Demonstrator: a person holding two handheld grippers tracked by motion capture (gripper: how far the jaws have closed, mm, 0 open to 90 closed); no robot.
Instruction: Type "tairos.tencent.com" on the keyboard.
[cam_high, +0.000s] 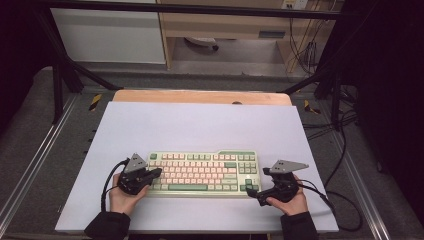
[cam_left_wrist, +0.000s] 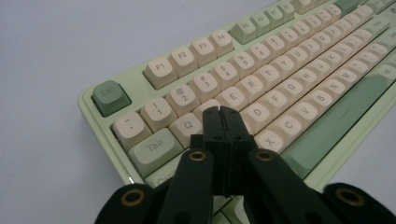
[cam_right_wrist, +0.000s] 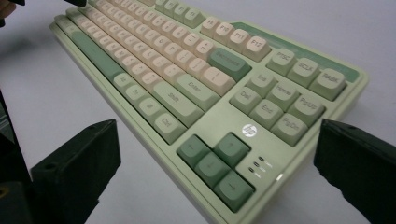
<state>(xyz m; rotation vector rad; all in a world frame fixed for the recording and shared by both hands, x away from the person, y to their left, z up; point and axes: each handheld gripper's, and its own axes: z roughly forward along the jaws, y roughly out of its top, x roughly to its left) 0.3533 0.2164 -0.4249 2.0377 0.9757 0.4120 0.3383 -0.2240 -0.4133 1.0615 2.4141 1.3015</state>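
High view. Keyboard (cam_high: 202, 172) lies flat on the white table (cam_high: 200, 125), near the front edge, a little left of the table's middle line, long side parallel to that edge. Left gripper (cam_high: 156, 173) sits over the keyboard's left end; right gripper (cam_high: 252, 191) sits at its front right corner. The work looks like key pressing at the left end, with the right hand coming in to grip or steady the other end. To do it well: keep the left tip upright over one key and push straight down so it does not clip a neighbour; bring the right jaws in level with the case, not onto the arrow keys.

Left gripper view. Jaws pressed together into one blunt tip, nothing between them. The tip hangs over the letter rows beside Q (cam_left_wrist: 190, 124) and W; whether it touches a key I cannot tell.

Right gripper view. Jaws spread wide, empty, either side of the arrow keys (cam_right_wrist: 215, 162) and the corner of the case. Keyboard body pale green, cream letter keys, darker green Esc (cam_left_wrist: 109, 97), space bar and arrows; small round logo above the arrows; three small indicator marks beside them.
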